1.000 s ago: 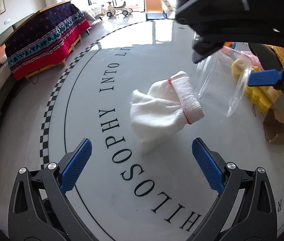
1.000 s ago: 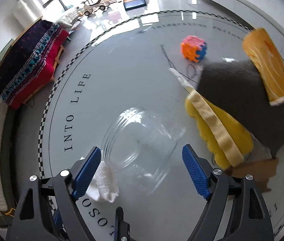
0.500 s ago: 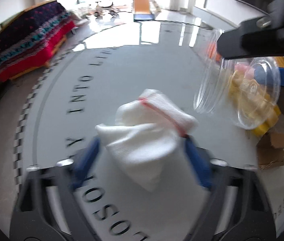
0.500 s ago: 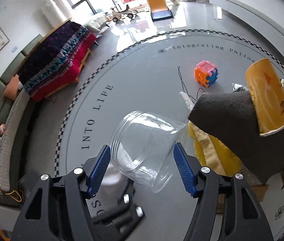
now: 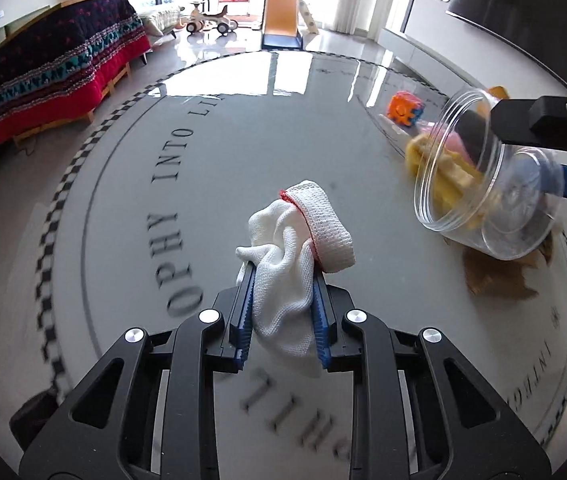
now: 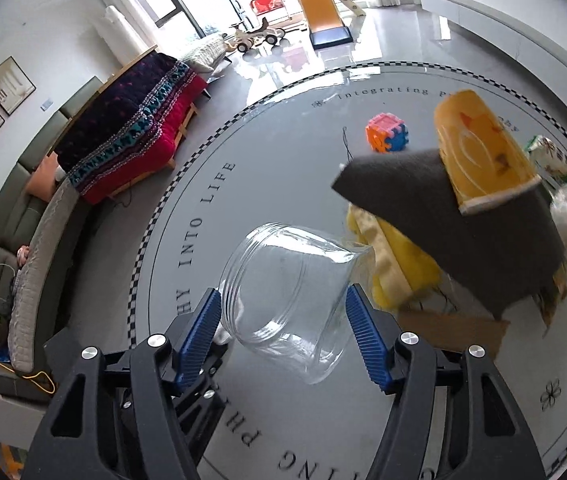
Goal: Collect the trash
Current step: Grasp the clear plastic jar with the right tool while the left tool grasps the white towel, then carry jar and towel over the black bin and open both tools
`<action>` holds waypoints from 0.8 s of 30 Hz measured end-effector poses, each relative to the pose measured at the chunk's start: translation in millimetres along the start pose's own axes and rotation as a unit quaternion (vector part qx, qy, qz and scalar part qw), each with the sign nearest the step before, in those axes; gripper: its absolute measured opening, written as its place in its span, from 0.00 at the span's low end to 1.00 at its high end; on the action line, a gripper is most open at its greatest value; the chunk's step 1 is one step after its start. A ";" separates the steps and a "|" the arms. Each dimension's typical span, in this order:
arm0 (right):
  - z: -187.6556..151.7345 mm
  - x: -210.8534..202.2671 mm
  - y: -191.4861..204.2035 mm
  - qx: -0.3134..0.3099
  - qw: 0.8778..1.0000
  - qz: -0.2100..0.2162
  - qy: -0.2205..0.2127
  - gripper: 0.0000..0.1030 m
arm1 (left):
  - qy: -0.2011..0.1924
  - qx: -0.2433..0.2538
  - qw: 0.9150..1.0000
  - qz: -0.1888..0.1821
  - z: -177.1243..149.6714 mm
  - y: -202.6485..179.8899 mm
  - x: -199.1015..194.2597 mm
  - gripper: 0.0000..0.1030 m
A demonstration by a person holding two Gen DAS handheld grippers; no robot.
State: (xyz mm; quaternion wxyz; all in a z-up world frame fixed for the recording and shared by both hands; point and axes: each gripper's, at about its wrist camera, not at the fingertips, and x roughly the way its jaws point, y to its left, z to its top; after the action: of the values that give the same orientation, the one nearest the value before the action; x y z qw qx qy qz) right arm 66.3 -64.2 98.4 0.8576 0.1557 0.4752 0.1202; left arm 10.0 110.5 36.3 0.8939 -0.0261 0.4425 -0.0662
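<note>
Left gripper [image 5: 283,300] clenched on white sock [image 5: 297,256], lifted off table [image 5: 163,220]. Soft, floppy, light; mid-bunch pinch fine. Right gripper [image 6: 283,328] squeezing clear jar [image 6: 291,292], probably slippery, light.

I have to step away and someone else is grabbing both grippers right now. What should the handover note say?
Left gripper: shut on the white cloth, lifted off the round table.
Right gripper: shut on the clear jar, held tilted, mouth toward the cloth, nothing in it.
Done: cloth and jar both picked up.
Left: the cloth probably goes into the jar. The yellow cloth, grey felt, orange cup and cardboard still lie on the table's right side.
</note>
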 end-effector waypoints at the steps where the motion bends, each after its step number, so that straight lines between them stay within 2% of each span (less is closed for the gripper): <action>1: -4.7 -3.4 0.2 -0.001 1.000 0.001 -0.001 0.64 | -0.002 -0.002 1.000 -0.002 -5.6 -0.4 -7.5 0.24; 8: -42.7 -27.8 7.5 -0.004 1.000 0.011 -0.003 0.64 | -0.015 -0.017 1.000 0.004 -38.9 8.8 -49.2 0.24; 16: -92.3 -53.7 35.6 -0.034 0.998 0.047 0.001 0.64 | -0.029 -0.046 0.998 0.042 -89.9 31.7 -98.0 0.24; 24: -158.2 -61.9 94.4 -0.103 0.989 0.104 0.032 0.64 | -0.042 -0.098 0.991 0.083 -164.4 76.6 -156.6 0.24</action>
State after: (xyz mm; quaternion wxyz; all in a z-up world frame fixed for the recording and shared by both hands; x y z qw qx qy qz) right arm -106.2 25.2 103.4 0.8362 0.1108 0.4688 0.2620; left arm -207.2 210.5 51.8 0.9073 -0.0799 0.4094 0.0532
